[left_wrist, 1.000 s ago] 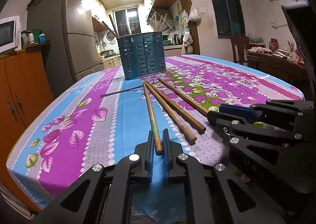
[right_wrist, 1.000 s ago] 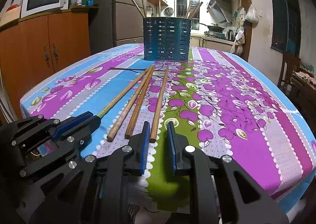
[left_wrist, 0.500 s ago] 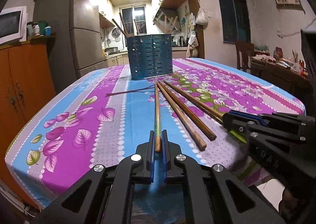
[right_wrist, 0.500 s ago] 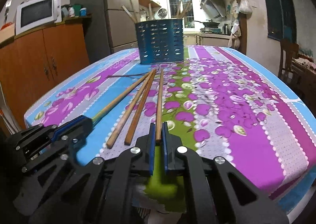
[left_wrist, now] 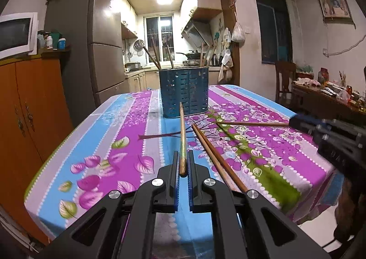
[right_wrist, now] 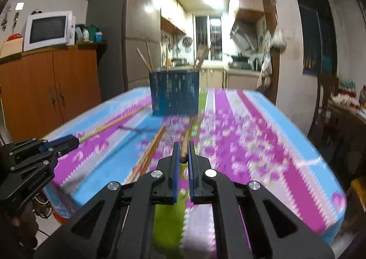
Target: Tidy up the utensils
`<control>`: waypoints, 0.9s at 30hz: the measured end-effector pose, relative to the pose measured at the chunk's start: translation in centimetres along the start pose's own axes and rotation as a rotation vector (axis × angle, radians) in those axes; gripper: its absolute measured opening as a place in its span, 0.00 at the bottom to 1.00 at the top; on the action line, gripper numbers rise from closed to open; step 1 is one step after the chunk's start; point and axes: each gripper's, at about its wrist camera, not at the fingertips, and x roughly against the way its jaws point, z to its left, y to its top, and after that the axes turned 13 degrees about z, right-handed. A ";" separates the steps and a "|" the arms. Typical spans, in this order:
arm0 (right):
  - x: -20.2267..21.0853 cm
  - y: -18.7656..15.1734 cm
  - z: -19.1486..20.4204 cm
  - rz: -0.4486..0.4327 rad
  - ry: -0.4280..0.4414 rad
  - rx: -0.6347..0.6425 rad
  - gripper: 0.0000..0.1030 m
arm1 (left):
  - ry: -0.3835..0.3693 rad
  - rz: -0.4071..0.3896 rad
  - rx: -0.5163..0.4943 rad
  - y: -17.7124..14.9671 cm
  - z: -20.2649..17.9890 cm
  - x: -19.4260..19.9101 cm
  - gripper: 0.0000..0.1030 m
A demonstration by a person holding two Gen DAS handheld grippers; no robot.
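Two ridged-padded grippers, left gripper (left_wrist: pixel 183 165) and right gripper (right_wrist: pixel 183 155), each clamp jaws on a slim wooden chopstick (left_wrist: pixel 182 135).

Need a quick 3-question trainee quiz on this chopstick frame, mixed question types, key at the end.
1. True or false: the left gripper and the right gripper each clamp one chopstick.
2. How many chopsticks lie loose on the tablecloth in the left wrist view?
A) none B) two C) four
3. Fill in: the blue slotted holder stands at the table's ___ end, away from both grippers.

Key:
1. True. The left one pinches the chopstick pointing at the holder; the right one pinches its own chopstick.
2. B: the loose pair beside the left gripper.
3. far
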 end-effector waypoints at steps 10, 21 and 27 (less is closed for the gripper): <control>3.8 5.1 -1.3 -0.115 0.050 0.063 0.05 | -0.107 0.125 0.052 3.3 2.6 1.5 0.07; 5.5 10.2 -3.3 -0.150 0.147 0.028 0.05 | -0.137 0.032 0.085 8.5 5.2 6.2 0.07; 5.7 13.1 -4.2 -0.085 0.207 -0.014 0.05 | -0.217 0.003 0.079 12.7 6.2 8.3 0.07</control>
